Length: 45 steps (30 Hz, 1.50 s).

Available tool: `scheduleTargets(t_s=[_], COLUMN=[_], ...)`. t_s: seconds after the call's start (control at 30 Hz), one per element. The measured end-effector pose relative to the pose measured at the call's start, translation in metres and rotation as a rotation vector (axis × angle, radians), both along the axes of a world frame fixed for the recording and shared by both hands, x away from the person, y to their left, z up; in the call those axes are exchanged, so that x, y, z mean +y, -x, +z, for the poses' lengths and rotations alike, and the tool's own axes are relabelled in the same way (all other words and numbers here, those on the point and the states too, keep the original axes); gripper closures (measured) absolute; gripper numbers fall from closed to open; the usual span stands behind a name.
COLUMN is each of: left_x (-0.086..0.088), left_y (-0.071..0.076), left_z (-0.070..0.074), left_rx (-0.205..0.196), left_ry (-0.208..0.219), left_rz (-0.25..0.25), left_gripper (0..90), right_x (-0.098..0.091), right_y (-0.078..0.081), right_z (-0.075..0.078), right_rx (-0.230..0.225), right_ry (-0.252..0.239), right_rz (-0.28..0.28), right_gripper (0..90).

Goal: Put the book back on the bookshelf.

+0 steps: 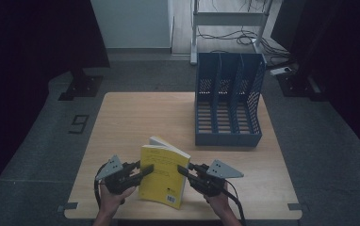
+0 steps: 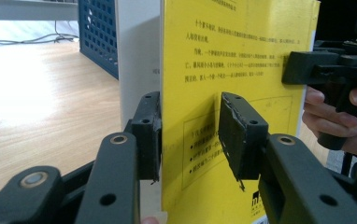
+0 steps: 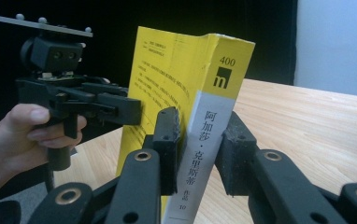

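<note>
- Wooden table (image 1: 121, 117) takes up the middle of the high view.
- Blue three-slot file rack (image 1: 228, 101) stands toward its upper right.
- Yellow paperback (image 1: 163, 174) stands upright at lower centre, between the grippers.
- Right gripper (image 3: 200, 140) pinches the book's spine (image 3: 209, 126).
- Left gripper (image 2: 189, 135) straddles the book's open edge, jaws slackened, one pad (image 2: 242, 137) standing off the cover.

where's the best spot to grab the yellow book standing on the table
Grip the yellow book across its spine edge, coming level from the person's right, where the right gripper already clamps it. It stands upright, so the narrow spine fits between the jaws.
</note>
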State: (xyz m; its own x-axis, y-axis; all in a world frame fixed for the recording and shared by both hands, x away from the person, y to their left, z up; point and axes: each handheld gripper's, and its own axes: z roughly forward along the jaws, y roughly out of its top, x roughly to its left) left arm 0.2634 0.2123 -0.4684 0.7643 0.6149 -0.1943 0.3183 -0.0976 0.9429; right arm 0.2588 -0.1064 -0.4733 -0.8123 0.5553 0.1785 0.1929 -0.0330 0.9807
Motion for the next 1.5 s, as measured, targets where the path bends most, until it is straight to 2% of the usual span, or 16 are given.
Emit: scheduleTargets(t_s=[0.37, 0.53, 0.77, 0.8, 0.9, 0.93, 0.97, 1.0, 1.1, 1.13, 1.17, 1.3, 1.4, 1.5], left_x=[0.001, 0.006, 0.002, 0.000, -0.003, -0.005, -0.005, -0.006, -0.006, -0.006, -0.006, -0.004, -0.005, -0.007], left_y=[0.002, 0.000, 0.003, 0.004, 0.006, 0.006, 0.006, 0.005, 0.004, 0.003, 0.001, -0.001, -0.004, -0.004], left_z=[0.001, 0.004, 0.006, 0.007, 0.008, 0.008, 0.008, 0.008, 0.006, 0.005, 0.003, 0.002, 0.000, -0.002], left_rx=[-0.021, 0.007, 0.001, 0.003, -0.002, -0.005, -0.005, -0.002, 0.002, 0.006, 0.009, 0.020, 0.034, 0.036], left_ry=[0.019, 0.044, 0.050, 0.061, 0.056, 0.054, 0.054, 0.057, 0.056, 0.055, 0.053, 0.061, 0.048, 0.043], left_rz=[0.014, -0.032, -0.062, -0.072, -0.082, -0.082, -0.082, -0.076, -0.055, -0.044, -0.021, -0.009, -0.025, -0.030], left_gripper=[62.8, 75.1, 75.9, 76.1, 76.2, 76.1, 76.0, 75.3, 70.9, 67.1, 59.4, 46.9, 44.4, 44.1], right_x=[-0.001, -0.002, 0.001, 0.005, 0.009, 0.011, 0.011, 0.011, 0.011, 0.011, 0.013, 0.012, 0.007, 0.004], right_y=[0.002, 0.002, 0.005, 0.006, 0.007, 0.008, 0.008, 0.008, 0.009, 0.010, 0.013, 0.016, 0.014, 0.012], right_z=[0.001, 0.002, 0.006, 0.008, 0.009, 0.011, 0.011, 0.013, 0.014, 0.014, 0.017, 0.019, 0.019, 0.018], right_rx=[-0.017, -0.015, -0.034, -0.040, -0.050, -0.054, -0.054, -0.039, -0.036, -0.042, -0.063, -0.093, -0.086, -0.078], right_ry=[-0.002, 0.002, -0.001, 0.010, 0.032, 0.057, 0.057, 0.072, 0.079, 0.082, 0.090, 0.084, 0.082, 0.074], right_rz=[0.044, 0.063, 0.122, 0.108, 0.090, 0.056, 0.056, 0.034, 0.026, 0.028, 0.032, 0.020, -0.007, -0.011], right_gripper=[71.3, 70.5, 67.0, 67.2, 68.0, 69.8, 69.8, 70.3, 70.7, 71.0, 72.4, 74.8, 74.8, 74.7])
